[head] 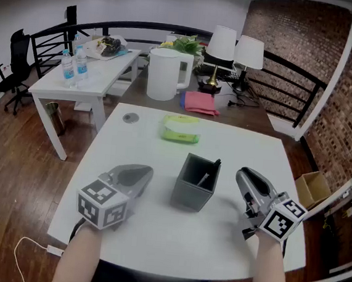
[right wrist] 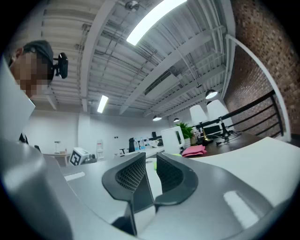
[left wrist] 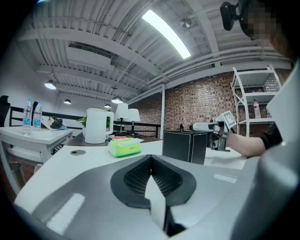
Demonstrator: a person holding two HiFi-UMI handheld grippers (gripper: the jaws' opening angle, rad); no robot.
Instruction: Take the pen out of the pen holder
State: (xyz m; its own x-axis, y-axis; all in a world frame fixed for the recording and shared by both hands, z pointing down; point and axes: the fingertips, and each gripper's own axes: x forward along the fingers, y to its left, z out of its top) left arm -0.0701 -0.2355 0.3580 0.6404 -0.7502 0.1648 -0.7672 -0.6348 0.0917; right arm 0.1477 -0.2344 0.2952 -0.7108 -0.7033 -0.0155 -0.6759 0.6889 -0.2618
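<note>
A dark grey square pen holder (head: 194, 185) stands in the middle of the white table (head: 133, 133). A pen (head: 209, 173) leans inside it against its right wall. My left gripper (head: 143, 172) lies low on the table to the holder's left, jaws shut with nothing in them. My right gripper (head: 244, 173) sits to the holder's right, apart from it, open and empty. From the left gripper view, the holder (left wrist: 190, 146) stands ahead to the right with the right gripper (left wrist: 208, 127) behind it. In the right gripper view the pads (right wrist: 133, 176) stand apart and the holder is out of sight.
A green tissue pack (head: 180, 129) lies behind the holder, and a small round disc (head: 130, 118) sits in the table at the far left. Beyond are a white kettle (head: 166, 74), a pink cloth (head: 201, 102) and two lamps (head: 221, 47) on a dark desk.
</note>
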